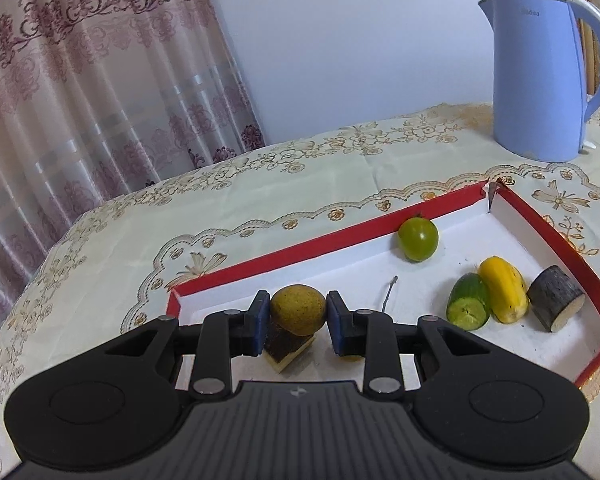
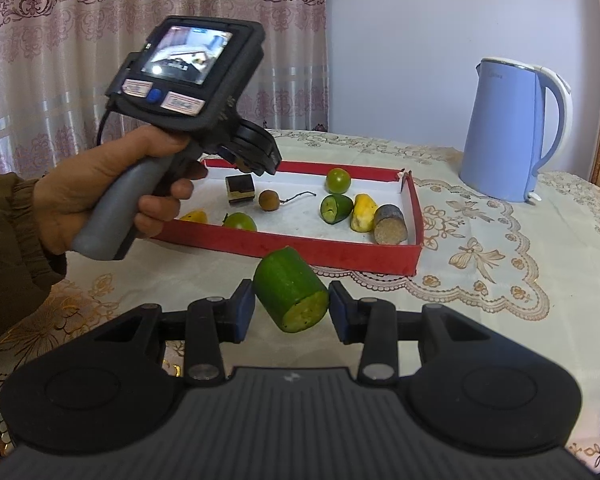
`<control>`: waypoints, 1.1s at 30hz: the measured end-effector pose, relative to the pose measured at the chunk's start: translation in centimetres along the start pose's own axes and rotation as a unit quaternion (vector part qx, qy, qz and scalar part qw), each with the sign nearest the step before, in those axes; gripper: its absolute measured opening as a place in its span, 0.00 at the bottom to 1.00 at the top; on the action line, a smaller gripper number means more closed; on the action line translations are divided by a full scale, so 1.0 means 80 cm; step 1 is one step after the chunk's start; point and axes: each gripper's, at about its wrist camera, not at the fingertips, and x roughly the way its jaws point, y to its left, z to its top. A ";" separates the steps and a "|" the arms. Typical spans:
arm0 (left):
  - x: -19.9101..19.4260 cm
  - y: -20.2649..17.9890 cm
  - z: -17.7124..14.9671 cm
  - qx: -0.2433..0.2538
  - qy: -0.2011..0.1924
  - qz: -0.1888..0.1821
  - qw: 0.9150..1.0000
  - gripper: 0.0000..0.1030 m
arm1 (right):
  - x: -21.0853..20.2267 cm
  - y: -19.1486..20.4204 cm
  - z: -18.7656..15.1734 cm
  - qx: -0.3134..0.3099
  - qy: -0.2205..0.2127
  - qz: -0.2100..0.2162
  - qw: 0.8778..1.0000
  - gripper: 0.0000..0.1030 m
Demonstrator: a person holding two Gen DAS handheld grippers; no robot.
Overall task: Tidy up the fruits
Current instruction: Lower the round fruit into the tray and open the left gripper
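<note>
A red tray [image 1: 300, 250] with a white floor holds the fruit; it also shows in the right wrist view [image 2: 300, 245]. My left gripper [image 1: 298, 322] hovers inside its near left end, jaws open around a brown longan [image 1: 298, 309] that lies on the tray floor [image 2: 267, 200]. A dark sugarcane piece [image 1: 286, 346] sits just below it. My right gripper [image 2: 291, 307] is in front of the tray, its pads beside a cucumber chunk [image 2: 292, 290]; grip unclear. In the tray are a green tomato [image 1: 418, 238], a cucumber piece [image 1: 469, 301], a yellow fruit [image 1: 503, 294] and a sugarcane piece [image 1: 556, 303].
A blue kettle [image 1: 540, 76] stands behind the tray at the back right [image 2: 512, 128]. A second green tomato [image 2: 240, 222] and a yellow piece [image 2: 194, 216] lie at the tray's near left. A curtain hangs beyond the table's left edge.
</note>
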 end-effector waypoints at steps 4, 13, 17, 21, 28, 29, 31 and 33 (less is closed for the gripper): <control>0.010 -0.006 0.004 0.003 0.009 0.001 1.000 0.29 | 0.002 0.001 0.001 0.002 0.000 0.001 1.000 0.36; 0.000 -0.001 0.004 -0.003 -0.010 0.027 1.000 0.71 | 0.006 0.003 0.005 0.010 -0.004 0.000 1.000 0.36; -0.036 0.022 -0.001 -0.026 -0.038 0.034 0.998 0.71 | 0.014 0.001 0.015 0.007 -0.010 -0.001 1.000 0.37; -0.079 0.054 -0.015 -0.063 -0.048 0.044 0.996 0.76 | 0.023 0.002 0.028 0.003 -0.020 0.003 1.000 0.37; -0.124 0.090 -0.061 -0.108 -0.041 0.042 0.992 0.80 | 0.044 0.005 0.048 0.001 -0.028 0.004 1.000 0.37; -0.126 0.092 -0.067 -0.112 -0.036 0.040 0.992 0.80 | 0.046 0.006 0.050 0.001 -0.030 0.003 1.000 0.37; -0.127 0.098 -0.080 -0.123 -0.020 0.029 0.992 0.80 | 0.052 0.007 0.055 0.000 -0.030 0.003 1.000 0.37; -0.126 0.105 -0.092 -0.134 -0.006 0.017 0.991 0.80 | 0.057 0.008 0.058 -0.001 -0.031 -0.001 1.000 0.37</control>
